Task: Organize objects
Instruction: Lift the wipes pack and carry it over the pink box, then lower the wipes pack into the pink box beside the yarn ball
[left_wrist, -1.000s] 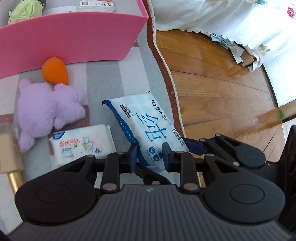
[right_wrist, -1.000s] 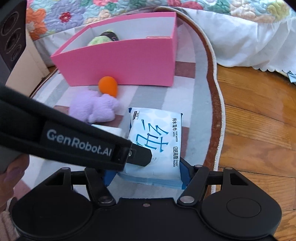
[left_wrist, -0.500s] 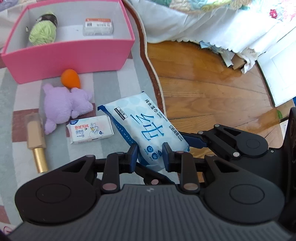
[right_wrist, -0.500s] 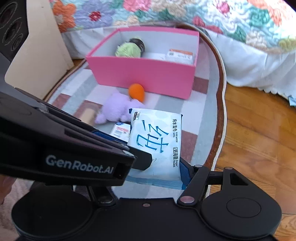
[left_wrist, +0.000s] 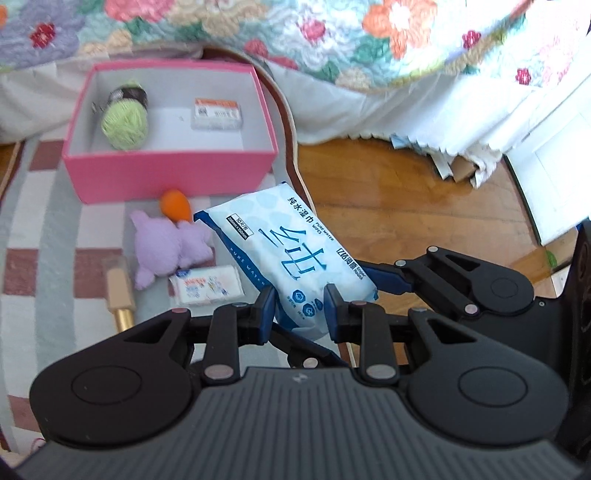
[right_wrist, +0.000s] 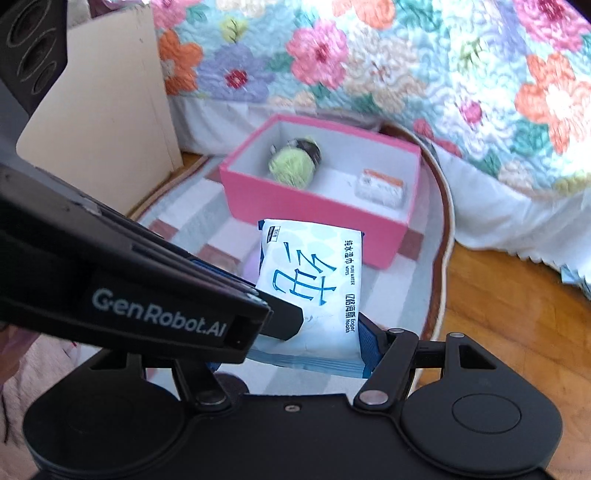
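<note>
A large blue-and-white wet wipes pack (left_wrist: 291, 254) hangs in the air above the rug. My right gripper (right_wrist: 291, 354) is shut on its near end; the pack (right_wrist: 314, 280) points toward the pink box (right_wrist: 310, 210). My left gripper (left_wrist: 299, 299) sits over the pack's near corner, its blue pads a short way apart with nothing clamped. The pink box (left_wrist: 173, 173) holds a green yarn ball (left_wrist: 123, 118) and a small white packet (left_wrist: 218, 112). On the rug lie an orange egg-shaped sponge (left_wrist: 175, 205), a purple plush toy (left_wrist: 166, 247), a small wipes packet (left_wrist: 207, 284) and a gold tube (left_wrist: 120, 295).
A striped rug (left_wrist: 44, 266) with a brown border meets wooden floor (left_wrist: 406, 206) on the right. A bed with a floral quilt (right_wrist: 369, 62) stands behind the box. A beige board (right_wrist: 103, 129) leans at the left.
Both grippers have risen and tilted up with the wipes pack, which is now lifted off the rug. The pink box's inside and the bed have come into view.
</note>
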